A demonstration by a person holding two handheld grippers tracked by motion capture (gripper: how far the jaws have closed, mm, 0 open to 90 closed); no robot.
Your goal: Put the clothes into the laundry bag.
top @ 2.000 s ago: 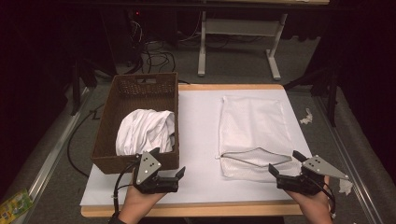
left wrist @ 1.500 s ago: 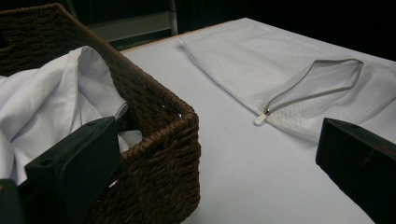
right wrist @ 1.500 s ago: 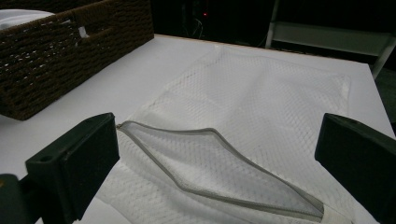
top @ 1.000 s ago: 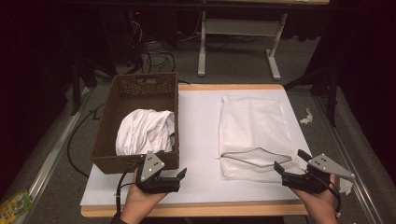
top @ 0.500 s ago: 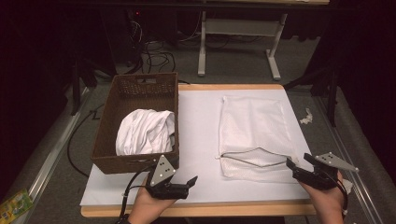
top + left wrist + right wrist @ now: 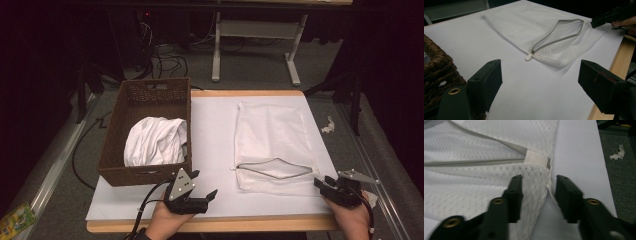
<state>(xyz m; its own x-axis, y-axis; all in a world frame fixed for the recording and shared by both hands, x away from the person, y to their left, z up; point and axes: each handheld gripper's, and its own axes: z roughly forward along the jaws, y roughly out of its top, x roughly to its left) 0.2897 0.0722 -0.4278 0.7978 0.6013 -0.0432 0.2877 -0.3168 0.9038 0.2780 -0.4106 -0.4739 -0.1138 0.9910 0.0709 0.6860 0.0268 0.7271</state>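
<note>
Table: we see a white sheet (image 6: pixel 215 150) over a wooden top, its wood edge (image 6: pixel 624 55) along the near side.
Bag: a white mesh bag (image 6: pixel 272 135) lies flat on the sheet's right half; its zipper (image 6: pixel 556 37) gapes open near our side, the pull (image 6: pixel 529 57) resting on the sheet.
Basket: a brown wicker basket (image 6: pixel 135 102) stands at the left edge, a crumpled white cloth (image 6: pixel 156 142) inside; its weave (image 6: pixel 436 67) crowds the left gripper view.
Left gripper (image 6: pixel 202 192): jaws spread wide, nothing between them, just in front of the basket, well apart from the bag.
Right gripper (image 6: pixel 324 184): jaws parted, straddling the bag's near right corner (image 6: pixel 541 185); we cannot tell whether they touch the mesh.
Floor: a scrap of white paper (image 6: pixel 327 125) lies right of the table; cables (image 6: pixel 160 60) and a desk frame (image 6: pixel 255 30) stand beyond.
</note>
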